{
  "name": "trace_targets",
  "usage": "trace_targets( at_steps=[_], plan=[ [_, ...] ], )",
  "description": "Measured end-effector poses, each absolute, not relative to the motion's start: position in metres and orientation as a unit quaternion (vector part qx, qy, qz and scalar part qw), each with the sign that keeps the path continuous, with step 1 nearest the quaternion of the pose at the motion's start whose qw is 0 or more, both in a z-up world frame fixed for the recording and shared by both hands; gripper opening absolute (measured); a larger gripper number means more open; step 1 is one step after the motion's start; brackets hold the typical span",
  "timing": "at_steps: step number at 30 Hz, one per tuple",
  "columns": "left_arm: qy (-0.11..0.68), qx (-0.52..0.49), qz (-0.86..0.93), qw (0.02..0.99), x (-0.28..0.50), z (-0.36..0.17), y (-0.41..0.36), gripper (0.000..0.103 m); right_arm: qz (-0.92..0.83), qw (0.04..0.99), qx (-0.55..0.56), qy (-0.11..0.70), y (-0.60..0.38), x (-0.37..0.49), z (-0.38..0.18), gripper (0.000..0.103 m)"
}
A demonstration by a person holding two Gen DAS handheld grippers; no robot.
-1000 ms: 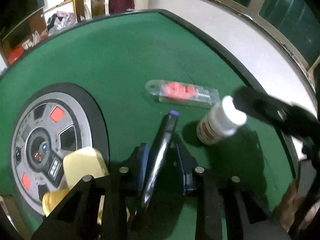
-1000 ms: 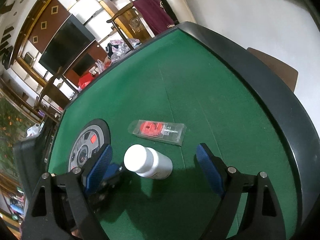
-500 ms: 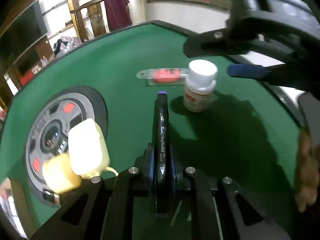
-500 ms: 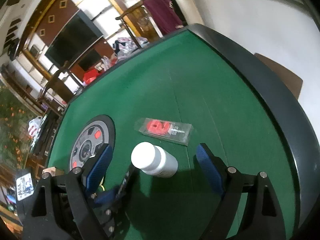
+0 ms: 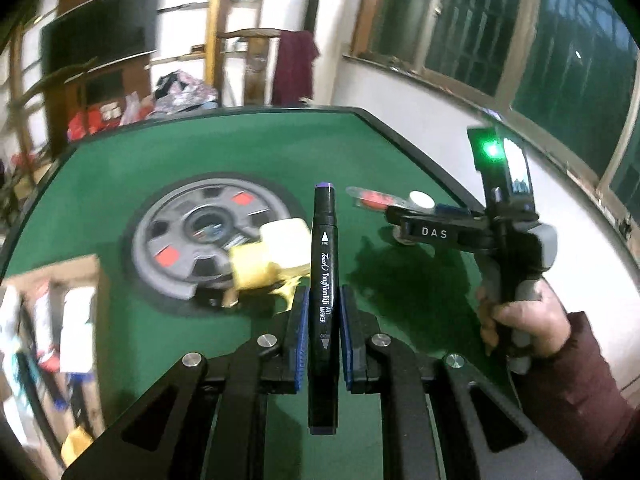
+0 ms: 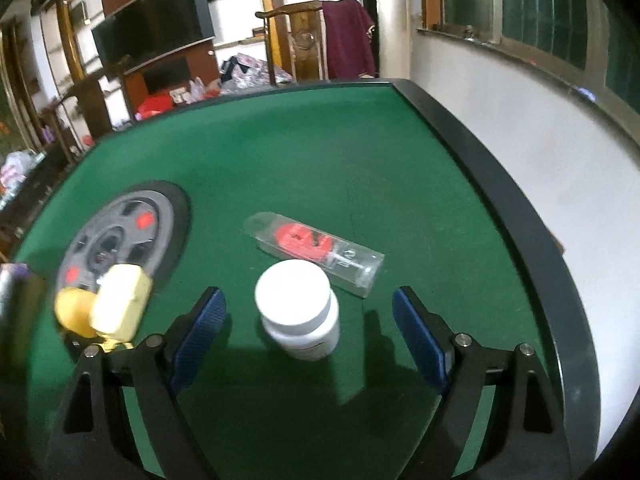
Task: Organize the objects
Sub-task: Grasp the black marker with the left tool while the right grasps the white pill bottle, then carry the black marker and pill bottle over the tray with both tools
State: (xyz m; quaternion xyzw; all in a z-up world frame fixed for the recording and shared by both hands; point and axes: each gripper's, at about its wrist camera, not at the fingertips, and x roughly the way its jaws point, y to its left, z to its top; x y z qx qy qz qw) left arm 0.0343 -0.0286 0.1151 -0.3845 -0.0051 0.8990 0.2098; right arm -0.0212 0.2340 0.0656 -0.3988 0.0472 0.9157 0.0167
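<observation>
My left gripper [image 5: 323, 294] is shut on a black art marker [image 5: 324, 256] with a purple end and holds it above the green table [image 5: 120, 184]. A white pill bottle [image 6: 298, 312] stands upright on the felt between the fingers of my right gripper [image 6: 307, 296]. Its jaws are closing, and both blue pads are still apart from the bottle. In the left wrist view the right gripper [image 5: 416, 224] reaches over the bottle's white cap [image 5: 421, 200]. A clear packet with a red item [image 6: 316, 248] lies just beyond the bottle.
A cream block [image 6: 120, 304] and a yellow object [image 6: 74, 312] lie at the edge of the grey round centre disc [image 6: 116, 236]. A cardboard box [image 5: 52, 320] with several things sits at the left. The table's black rim [image 6: 500, 200] runs along the right, near a white wall.
The left gripper shut on the marker, lifted it off the felt and drew back to the left. The right gripper rolled level around the bottle and its jaws narrowed a little.
</observation>
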Motion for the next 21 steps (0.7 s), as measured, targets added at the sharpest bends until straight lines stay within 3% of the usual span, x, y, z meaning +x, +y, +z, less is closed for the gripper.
trace_targets(
  at_steps=[1,2,3,13,21],
  plan=[
    [-0.012,-0.382,0.902,0.201,0.039,0.117,-0.038,0.011,0.915,0.022,-0.400,0.043,0.234,-0.022,0.065,0.071],
    [-0.018,-0.379,0.905,0.193,0.044,0.117,-0.052,0.011,0.914,0.025,-0.402,0.043,0.235,-0.022,0.063,0.048],
    [-0.024,-0.377,0.907,0.187,0.050,0.117,-0.059,0.011,0.910,0.022,-0.410,0.054,0.237,-0.023,0.060,0.033],
    [-0.068,-0.353,0.929,0.094,0.069,0.110,-0.155,0.011,0.912,0.000,-0.390,0.126,0.244,-0.013,0.074,0.033],
    [-0.073,-0.329,0.942,-0.008,0.104,0.107,-0.231,0.012,0.903,-0.086,-0.393,0.150,0.188,0.016,0.097,0.033]
  ],
)
